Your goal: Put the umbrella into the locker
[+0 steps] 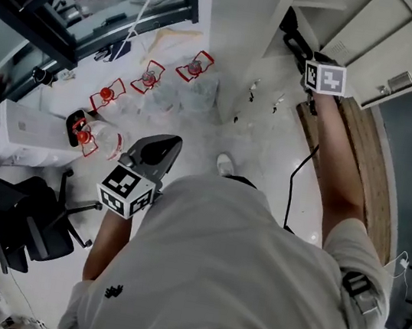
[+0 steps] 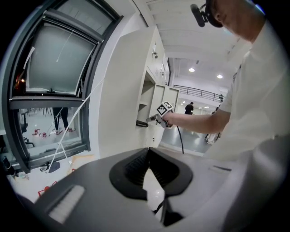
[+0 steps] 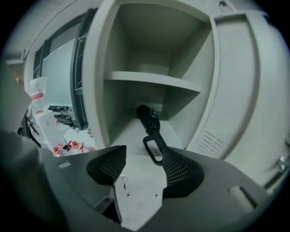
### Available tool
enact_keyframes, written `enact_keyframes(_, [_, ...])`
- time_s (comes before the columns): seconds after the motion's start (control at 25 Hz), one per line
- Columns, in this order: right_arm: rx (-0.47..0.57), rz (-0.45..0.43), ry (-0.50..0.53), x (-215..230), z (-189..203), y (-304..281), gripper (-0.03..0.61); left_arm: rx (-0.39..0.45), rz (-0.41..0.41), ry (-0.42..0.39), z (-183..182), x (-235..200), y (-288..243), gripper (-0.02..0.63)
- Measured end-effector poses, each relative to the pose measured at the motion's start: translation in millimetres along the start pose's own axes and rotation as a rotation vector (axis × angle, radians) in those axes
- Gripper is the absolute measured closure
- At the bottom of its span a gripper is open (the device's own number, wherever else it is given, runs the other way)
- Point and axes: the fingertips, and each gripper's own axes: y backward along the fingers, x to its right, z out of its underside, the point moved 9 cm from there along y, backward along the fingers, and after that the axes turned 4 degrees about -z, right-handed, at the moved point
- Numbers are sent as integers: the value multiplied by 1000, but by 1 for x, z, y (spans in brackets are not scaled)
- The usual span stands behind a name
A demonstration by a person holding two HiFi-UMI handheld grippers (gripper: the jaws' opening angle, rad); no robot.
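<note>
The black folded umbrella (image 3: 147, 118) lies on the lower shelf of the open white locker (image 3: 154, 81), its loop handle (image 3: 154, 147) pointing out toward me. My right gripper (image 3: 142, 152) is open at the shelf's front edge, and the handle sits just inside its right jaw without being clamped. In the head view the right gripper (image 1: 300, 49) reaches into the locker (image 1: 387, 49) at arm's length. My left gripper (image 1: 164, 145) hangs low by my side, shut and holding nothing. The left gripper view shows its jaws (image 2: 147, 152) meeting at the tips, with the locker (image 2: 152, 95) far ahead.
Red-capped bottles in red holders (image 1: 150, 77) stand on the white floor near a window frame (image 1: 98, 11). A black office chair (image 1: 26, 224) is at lower left. A black cable (image 1: 296, 182) trails across the floor beside a wooden strip (image 1: 371, 147). The locker door (image 3: 235, 81) stands open on the right.
</note>
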Motion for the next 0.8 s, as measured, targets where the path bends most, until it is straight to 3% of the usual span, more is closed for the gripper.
enact_keyframes(0.8, [82, -59, 12, -124, 84, 135, 347, 2, 45, -4, 51, 29, 76, 555])
